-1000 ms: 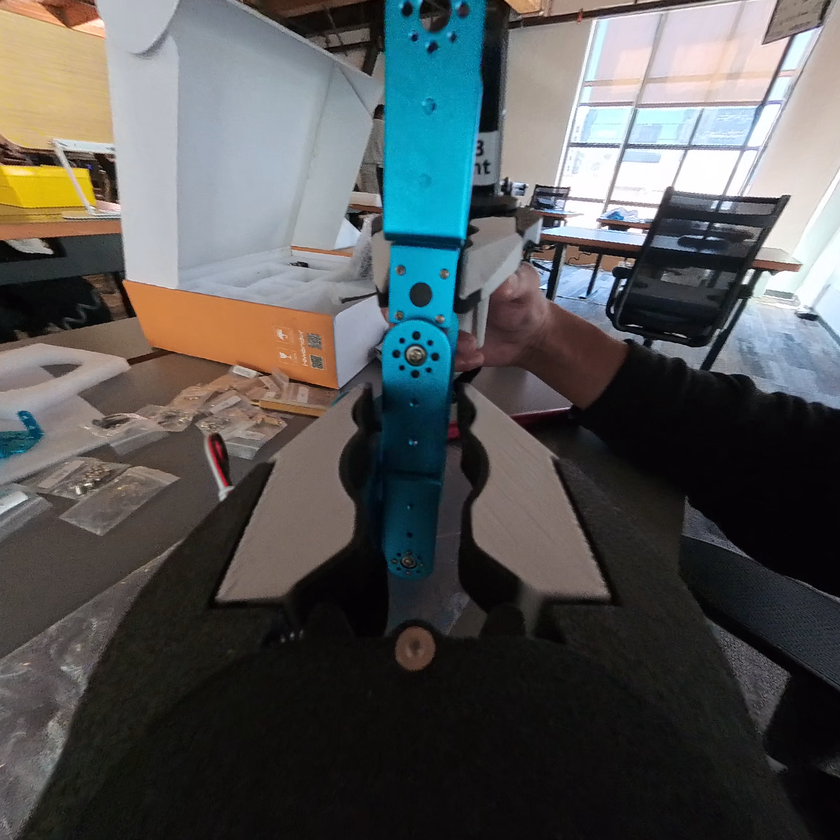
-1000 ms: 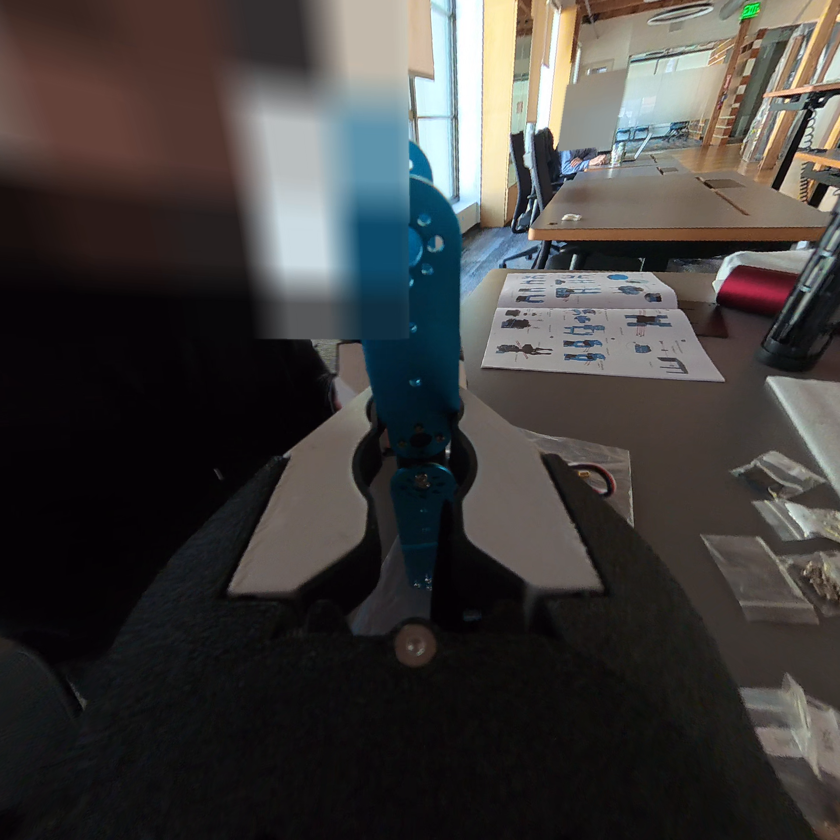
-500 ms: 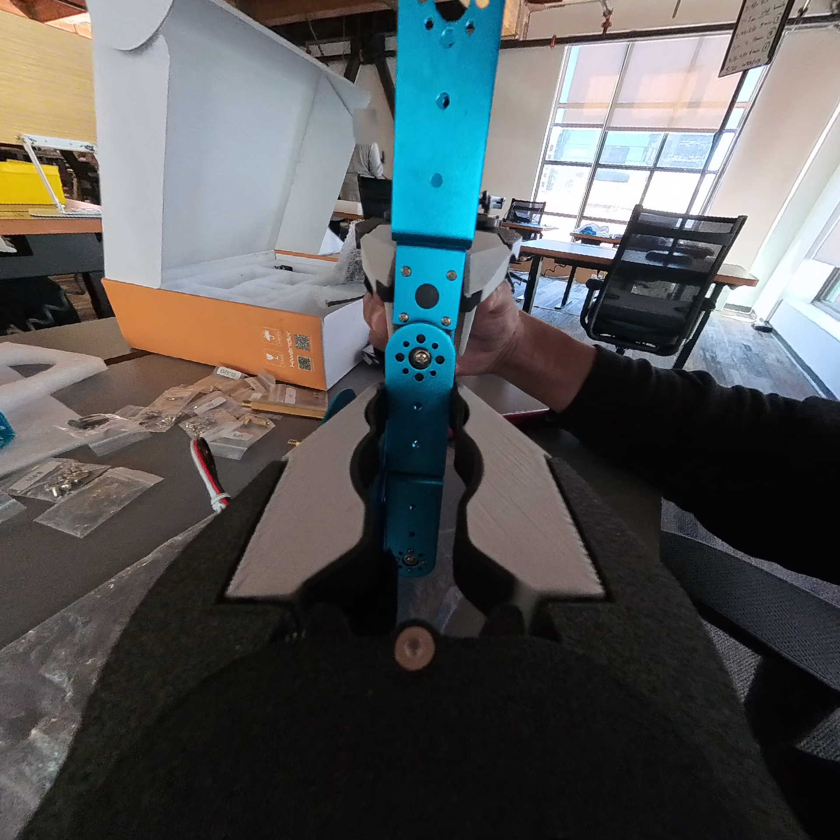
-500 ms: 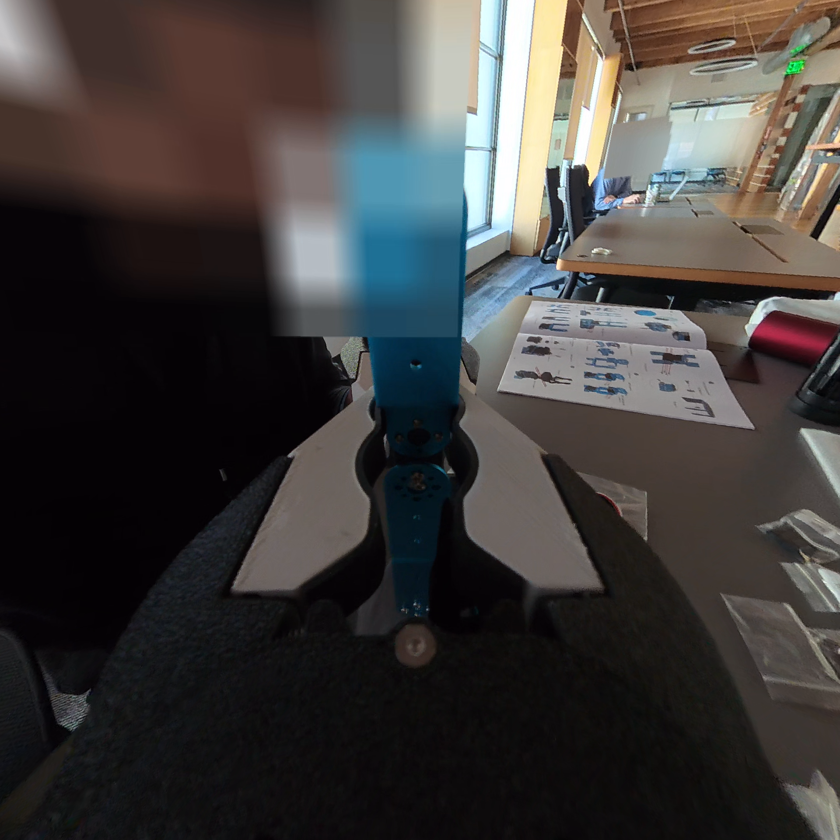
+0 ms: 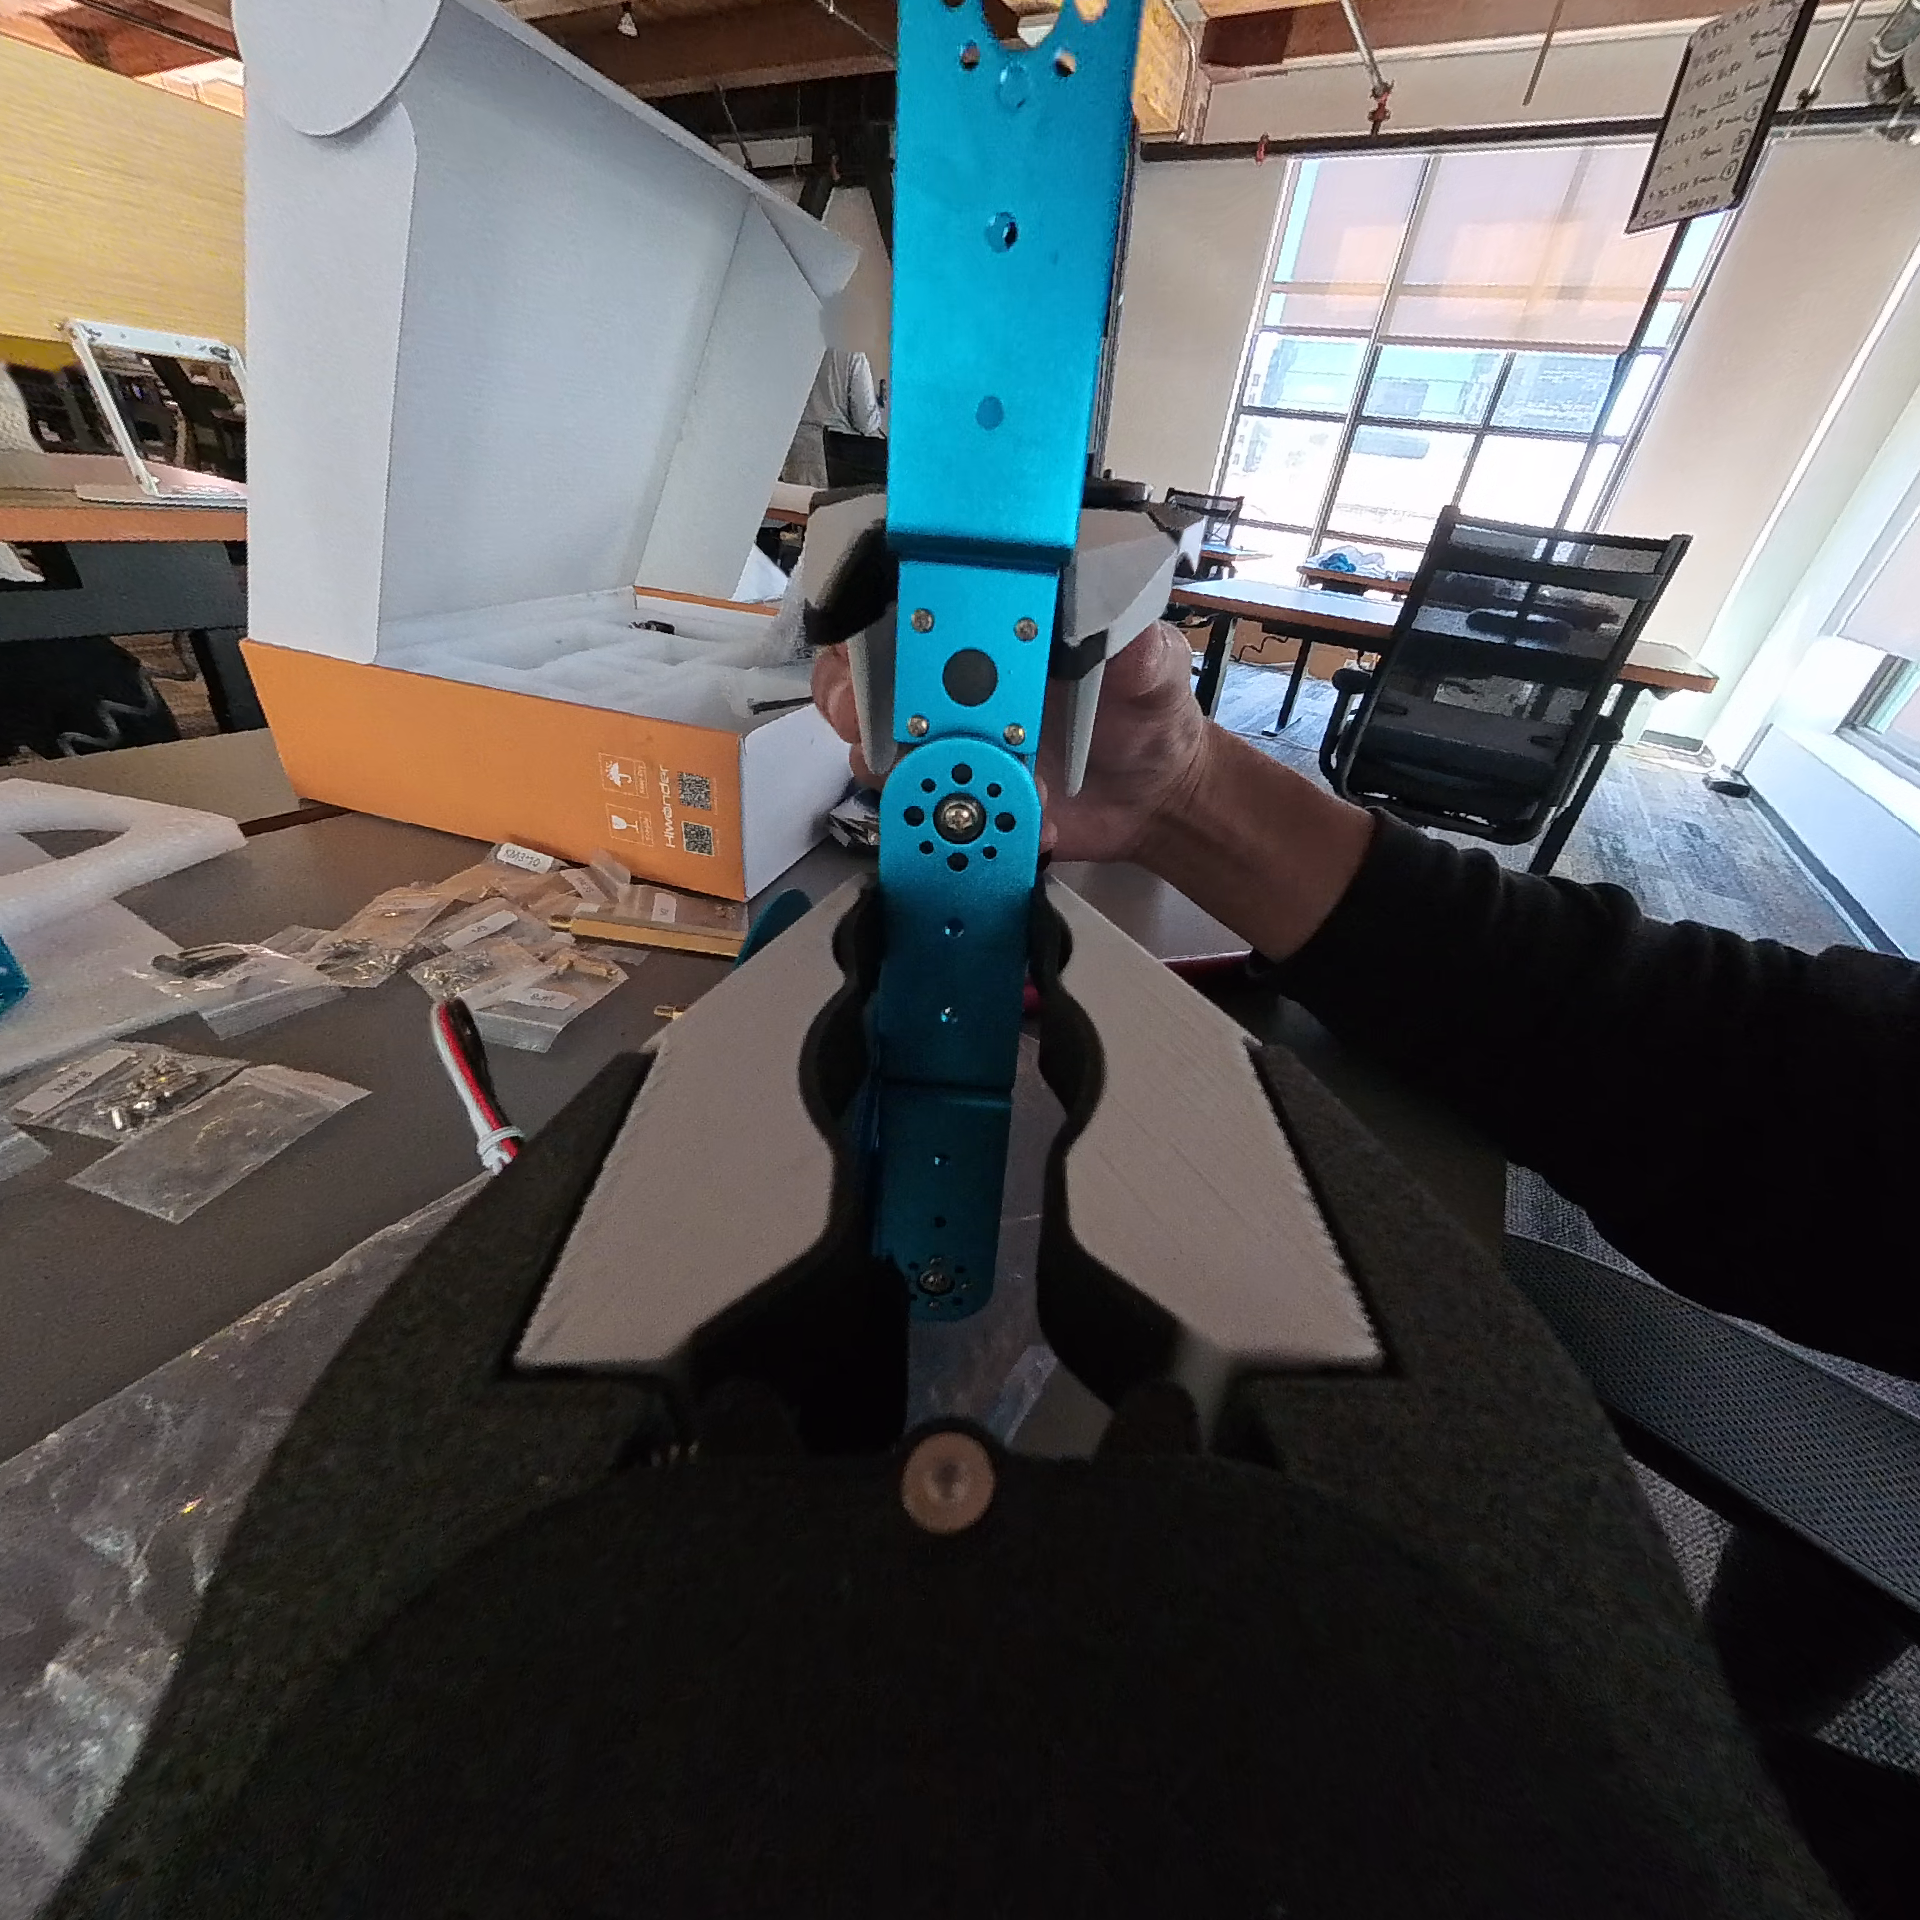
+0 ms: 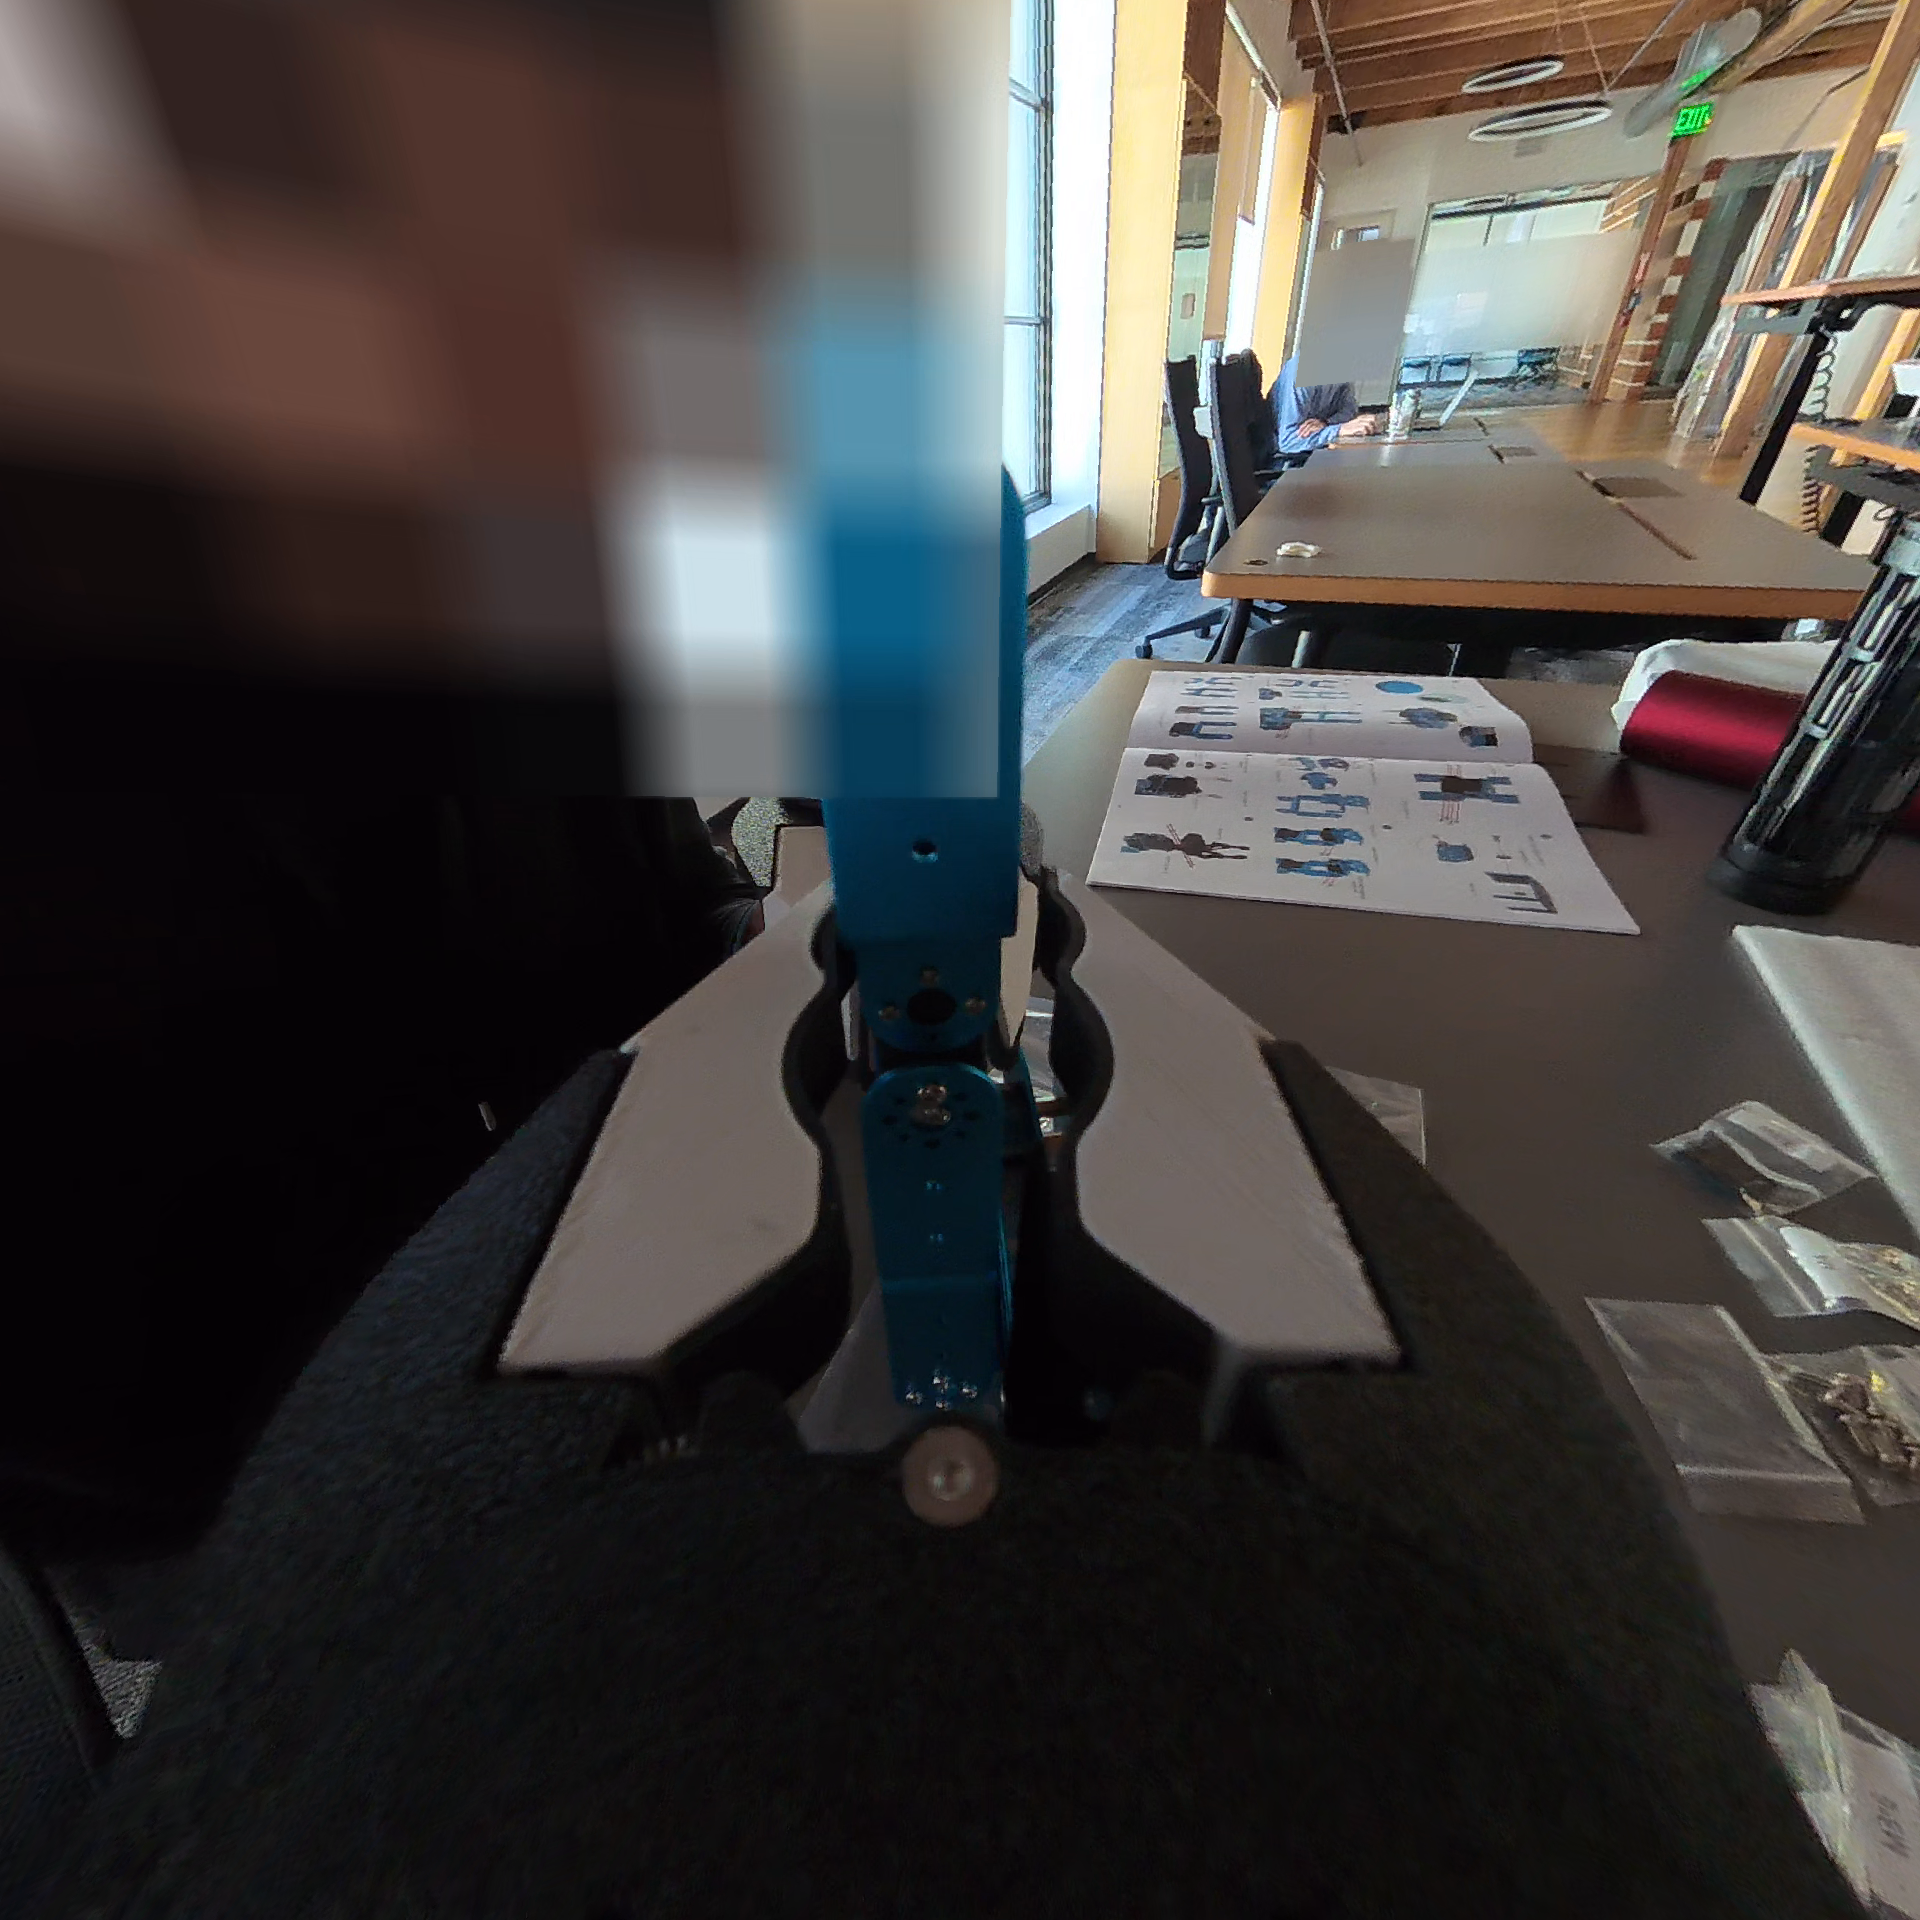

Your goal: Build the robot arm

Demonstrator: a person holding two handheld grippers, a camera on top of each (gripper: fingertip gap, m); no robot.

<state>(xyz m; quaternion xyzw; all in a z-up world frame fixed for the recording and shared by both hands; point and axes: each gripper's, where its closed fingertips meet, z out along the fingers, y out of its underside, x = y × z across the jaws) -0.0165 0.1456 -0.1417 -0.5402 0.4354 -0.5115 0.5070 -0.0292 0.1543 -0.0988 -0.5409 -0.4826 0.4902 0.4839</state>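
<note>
Both grippers' fingers stay clamped on the blue bracket assembly, now raised slightly.

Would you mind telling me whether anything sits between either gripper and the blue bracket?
Nothing visible does. The left gripper and the right gripper are both shut directly on the blue bracket, each from an opposite side.
</note>
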